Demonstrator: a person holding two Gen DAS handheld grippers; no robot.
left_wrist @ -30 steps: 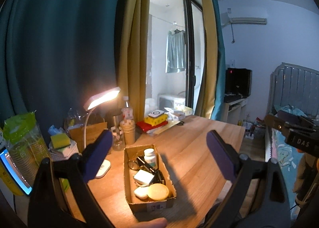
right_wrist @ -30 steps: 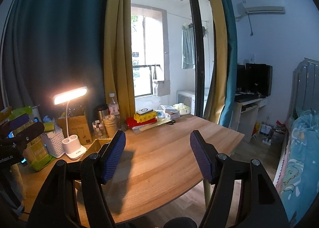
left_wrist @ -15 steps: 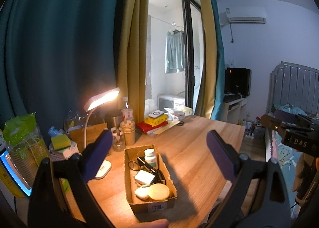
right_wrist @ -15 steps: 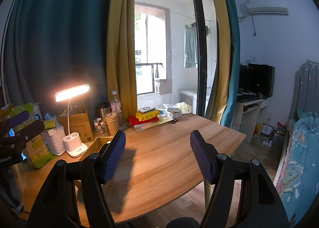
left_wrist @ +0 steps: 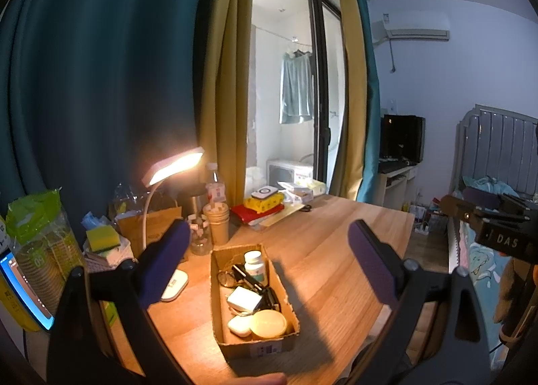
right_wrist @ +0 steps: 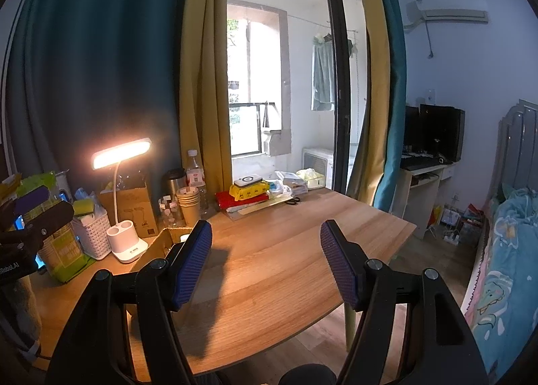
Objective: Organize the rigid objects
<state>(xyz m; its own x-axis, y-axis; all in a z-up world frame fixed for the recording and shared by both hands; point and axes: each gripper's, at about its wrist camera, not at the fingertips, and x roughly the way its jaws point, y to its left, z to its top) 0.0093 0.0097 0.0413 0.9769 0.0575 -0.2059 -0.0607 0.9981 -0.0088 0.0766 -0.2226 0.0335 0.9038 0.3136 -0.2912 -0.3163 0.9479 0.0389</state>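
Observation:
An open cardboard box [left_wrist: 222,328] stands on the wooden desk [left_wrist: 322,243]. In it lie a white pill bottle [left_wrist: 254,262], glasses [left_wrist: 224,278], a white charger block [left_wrist: 244,298], a white earbud case [left_wrist: 239,325], a round yellow tin [left_wrist: 269,323] and dark small items. My left gripper [left_wrist: 269,260] is open and empty, held above and in front of the box. My right gripper [right_wrist: 265,260] is open and empty over the bare desk; the box corner [right_wrist: 161,240] shows behind its left finger.
A lit desk lamp [right_wrist: 121,153] stands at the back left, with paper cups [right_wrist: 188,205], small jars, a bottle, a white basket [right_wrist: 91,233] and a green packet. Red and yellow items [right_wrist: 248,195] are stacked by the window. A bed [right_wrist: 504,250] lies on the right.
Both views have shifted slightly; the right wrist view has drifted a little so that more of the lamp and desk clutter shows. Both grippers stay open and empty.

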